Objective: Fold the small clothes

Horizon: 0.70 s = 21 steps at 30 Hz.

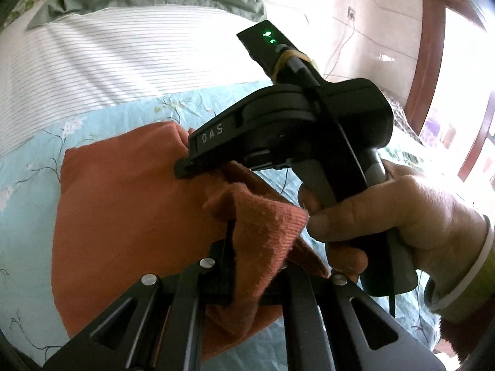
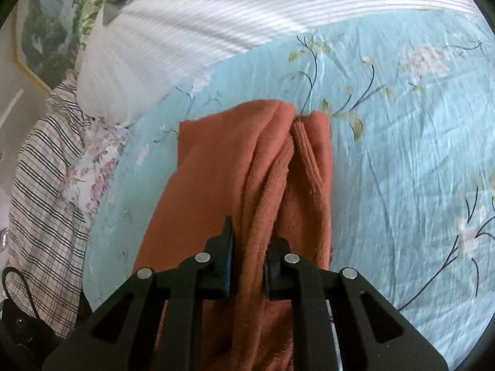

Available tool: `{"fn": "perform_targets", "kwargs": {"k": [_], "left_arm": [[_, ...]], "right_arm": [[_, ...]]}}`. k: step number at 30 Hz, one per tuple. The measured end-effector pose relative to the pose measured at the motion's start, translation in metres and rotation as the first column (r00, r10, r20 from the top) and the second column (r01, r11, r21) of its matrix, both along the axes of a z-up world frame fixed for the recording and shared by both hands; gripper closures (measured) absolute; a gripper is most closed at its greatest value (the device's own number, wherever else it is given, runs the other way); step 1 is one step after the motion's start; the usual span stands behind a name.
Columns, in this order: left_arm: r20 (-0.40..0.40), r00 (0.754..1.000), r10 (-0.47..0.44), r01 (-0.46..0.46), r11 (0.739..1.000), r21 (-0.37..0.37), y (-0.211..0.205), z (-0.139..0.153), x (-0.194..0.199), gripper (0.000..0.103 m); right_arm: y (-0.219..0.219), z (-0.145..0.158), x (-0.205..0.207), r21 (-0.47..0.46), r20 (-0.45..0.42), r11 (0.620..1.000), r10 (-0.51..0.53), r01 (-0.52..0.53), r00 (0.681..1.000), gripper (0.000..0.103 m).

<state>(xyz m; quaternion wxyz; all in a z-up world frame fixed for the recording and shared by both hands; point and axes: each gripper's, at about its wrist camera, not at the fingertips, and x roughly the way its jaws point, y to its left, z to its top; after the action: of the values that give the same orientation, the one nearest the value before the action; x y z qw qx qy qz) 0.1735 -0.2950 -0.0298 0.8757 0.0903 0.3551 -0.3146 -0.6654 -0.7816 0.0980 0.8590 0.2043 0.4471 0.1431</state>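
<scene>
In the right wrist view the right claw (image 2: 249, 256) sits at the bottom centre of the frame, its two black fingers clamped on a bunched ridge of the orange garment (image 2: 216, 167). The cloth runs up from between the fingers toward the middle of the frame, folded in long lengthwise pleats, and its far end lies on the light blue flowered bedsheet (image 2: 402, 142). A white striped pillow (image 2: 216, 21) fills the upper part of the frame, and a checked cloth (image 2: 46, 185) lies along the left edge.

In the left wrist view the left claw (image 1: 244, 247) is at the bottom centre, closed on a corner of the same orange garment (image 1: 123, 216), which drapes over its fingers and spreads to the left over the bedsheet (image 1: 31, 160). Just above it, in the middle of the frame, the right claw (image 1: 184, 167) pinches the upper edge of the cloth. A hand (image 1: 386, 216) at the right grips that tool's handle. The striped pillow (image 1: 108, 61) lies in the upper left.
</scene>
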Motion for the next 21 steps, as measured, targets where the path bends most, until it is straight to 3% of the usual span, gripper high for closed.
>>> {"fn": "perform_targets", "kwargs": {"k": [7, 8, 10, 12, 13, 18, 21], "left_arm": [[-0.115, 0.993, -0.01, 0.008, 1.0, -0.019, 0.014, -0.017, 0.008, 0.084], [-0.13, 0.991, -0.011, 0.007, 1.0, -0.027, 0.017, -0.015, 0.008, 0.08], [-0.154, 0.988, -0.009, 0.001, 0.999, -0.052, 0.032, -0.01, 0.001, 0.057], [-0.168, 0.986, -0.002, -0.01, 0.997, -0.074, 0.049, -0.005, -0.003, 0.043], [-0.177, 0.984, 0.016, -0.033, 0.995, -0.091, 0.066, -0.001, -0.003, 0.036], [-0.211, 0.967, 0.14, -0.166, 0.98, -0.112, 0.127, 0.007, 0.006, 0.027], [-0.267, 0.932, 0.245, -0.285, 0.951, -0.122, 0.165, -0.002, 0.03, 0.026]], "right_arm": [[-0.008, -0.014, -0.013, 0.009, -0.035, 1.0, -0.029, 0.029, 0.999, 0.08], [-0.009, -0.012, -0.016, 0.001, -0.032, 0.999, -0.036, 0.036, 0.999, 0.072], [-0.008, -0.005, -0.025, -0.001, -0.012, 0.999, -0.041, 0.041, 0.999, 0.057], [-0.008, 0.006, -0.035, -0.049, 0.03, 0.997, -0.059, 0.06, 0.998, 0.032], [-0.008, 0.011, -0.039, -0.078, 0.05, 0.994, -0.068, 0.072, 0.996, 0.029], [-0.02, 0.008, -0.044, -0.046, 0.022, 0.994, -0.094, 0.095, 0.995, 0.025], [-0.02, -0.001, -0.043, -0.039, -0.011, 0.994, -0.099, 0.099, 0.995, 0.025]]}}
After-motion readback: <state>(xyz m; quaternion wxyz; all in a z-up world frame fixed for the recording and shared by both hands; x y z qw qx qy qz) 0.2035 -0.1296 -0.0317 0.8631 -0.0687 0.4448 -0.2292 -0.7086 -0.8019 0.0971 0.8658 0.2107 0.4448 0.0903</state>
